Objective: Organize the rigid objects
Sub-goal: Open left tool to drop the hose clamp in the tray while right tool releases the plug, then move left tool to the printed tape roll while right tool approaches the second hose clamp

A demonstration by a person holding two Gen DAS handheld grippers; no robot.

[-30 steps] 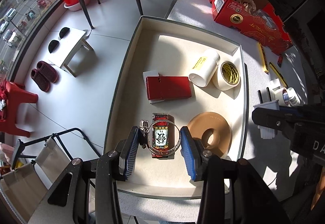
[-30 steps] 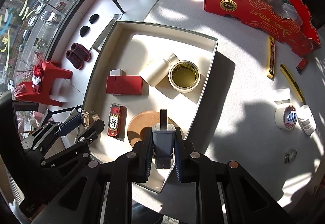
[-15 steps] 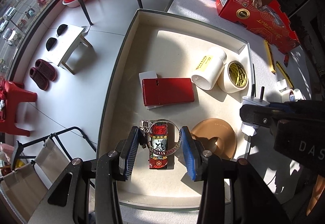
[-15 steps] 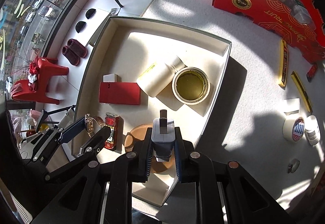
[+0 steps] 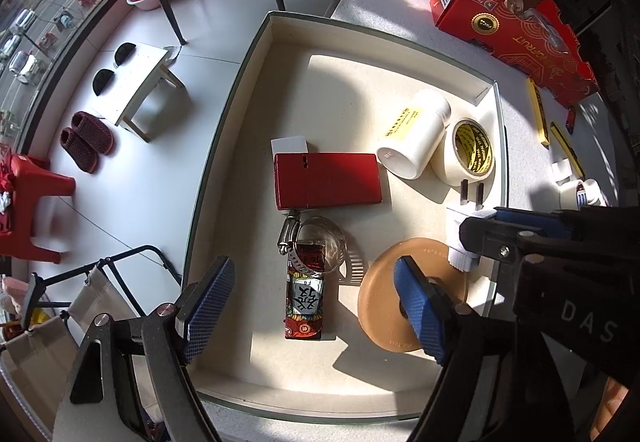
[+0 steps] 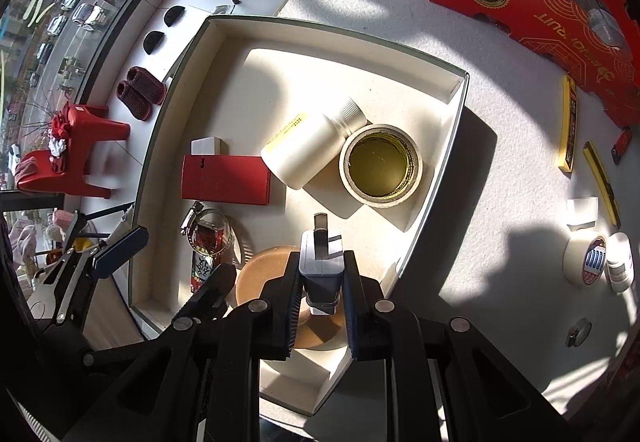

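A shallow cream tray (image 5: 224,145) holds a red box (image 5: 326,179), a white bottle (image 5: 412,133), a tape roll (image 5: 472,151), a brown disc (image 5: 384,302) and a small patterned red box (image 5: 306,302). A metal hose clamp (image 5: 316,246) lies free on that small box. My left gripper (image 5: 312,306) hangs above it, jaws opening wide and empty. My right gripper (image 6: 322,302) is opening its jaws. The white plug (image 6: 320,270) still stands between its pads, resting on the brown disc (image 6: 260,274).
A red fruit carton (image 6: 540,13) lies at the back of the grey table. Yellow sticks (image 6: 568,125), a white block (image 6: 582,211), a tape roll (image 6: 588,262) and a small clamp (image 6: 578,332) sit right of the tray. The table edge drops to the floor on the left.
My left jaws have spread apart and let go of the hose clamp, which now rests on the small red box. My right gripper sank with the plug onto the brown disc and its jaws parted slightly.
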